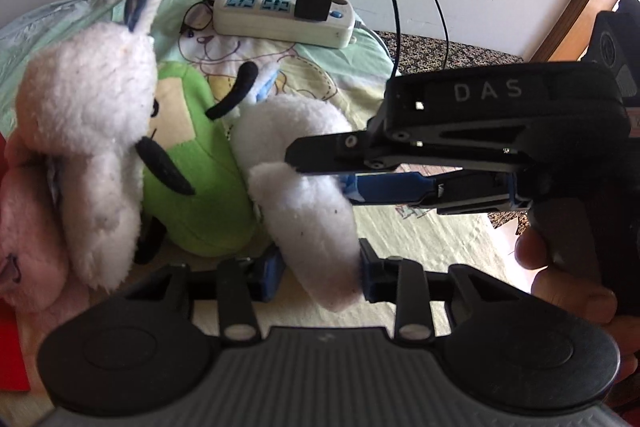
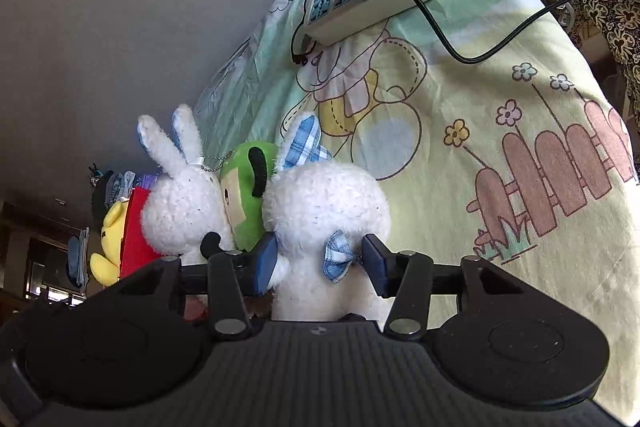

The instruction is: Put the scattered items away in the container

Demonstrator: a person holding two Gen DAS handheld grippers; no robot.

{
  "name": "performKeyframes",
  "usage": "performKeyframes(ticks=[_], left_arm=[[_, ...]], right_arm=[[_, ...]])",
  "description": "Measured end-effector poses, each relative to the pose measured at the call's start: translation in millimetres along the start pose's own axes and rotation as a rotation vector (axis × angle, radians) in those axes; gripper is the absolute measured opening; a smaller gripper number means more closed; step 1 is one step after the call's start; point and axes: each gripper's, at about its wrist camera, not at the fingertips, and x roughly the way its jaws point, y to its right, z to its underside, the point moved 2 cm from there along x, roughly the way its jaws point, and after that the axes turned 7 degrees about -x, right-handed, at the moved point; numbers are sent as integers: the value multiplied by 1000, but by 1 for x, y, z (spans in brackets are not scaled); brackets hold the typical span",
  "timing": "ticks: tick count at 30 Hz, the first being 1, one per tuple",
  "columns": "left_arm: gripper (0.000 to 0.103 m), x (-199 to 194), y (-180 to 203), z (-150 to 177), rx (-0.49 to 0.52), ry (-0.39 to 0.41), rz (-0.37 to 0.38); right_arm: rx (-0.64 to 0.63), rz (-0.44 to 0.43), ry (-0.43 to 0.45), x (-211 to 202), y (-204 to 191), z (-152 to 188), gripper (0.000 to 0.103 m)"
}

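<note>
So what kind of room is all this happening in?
Most likely a bedroom at home. The toys lie on a pale green cartoon-printed bedsheet, a white power strip with a black charger plugged in rests on it by the plain wall, and fluffy white rabbit plush toys are piled together.

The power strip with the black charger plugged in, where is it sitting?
The power strip lies at the far end of the cartoon bedsheet, close to the wall, well behind the green plush toy and the white bunnies.
</note>
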Motion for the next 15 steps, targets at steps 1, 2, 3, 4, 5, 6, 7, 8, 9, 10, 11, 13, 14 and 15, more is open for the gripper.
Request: performKeyframes(ticks=[1,2,3,4,5,6,7,8,9,10,11,13,14,15], left_arm=[[32,-3,0,1,1,-3,14],[32,-7,0,3,1,-6,33],[32,-12,0,6,0,-8,57],[32,-17,0,9,-1,-14,80],[32,-21,0,13,0,-21,101],[32,-24,1,17,2,-29,121],[32,-27,1,22,3,-39,139],[32,-28,1,29,3,-51,154],[32,-29,1,36,5,-64,165],[32,-28,0,42,10,-76,169],[32,-27,0,48,14,-85,163],[33,-25,-3,57,12,-96,152],[33,-27,-6,59,6,-92,155],[33,-29,-8,59,-1,-86,156]], right_arm=[[-5,2,-4,-4,-1,2,48],[-13,5,-8,-11,-3,6,48],[-21,7,-14,-16,-5,10,48],[-31,13,-24,-21,-7,14,48],[-42,24,-34,-26,-9,19,48],[-57,37,-45,-29,-11,26,48],[-73,50,-59,-31,-13,32,49],[-90,67,-73,-31,-15,38,49],[-109,85,-84,-31,-17,44,49],[-130,95,-91,-29,-20,49,49],[-146,99,-96,-28,-23,53,49],[-169,103,-93,-28,-28,57,49],[-175,99,-83,-31,-30,58,49],[-177,81,-68,-35,-32,57,49]])
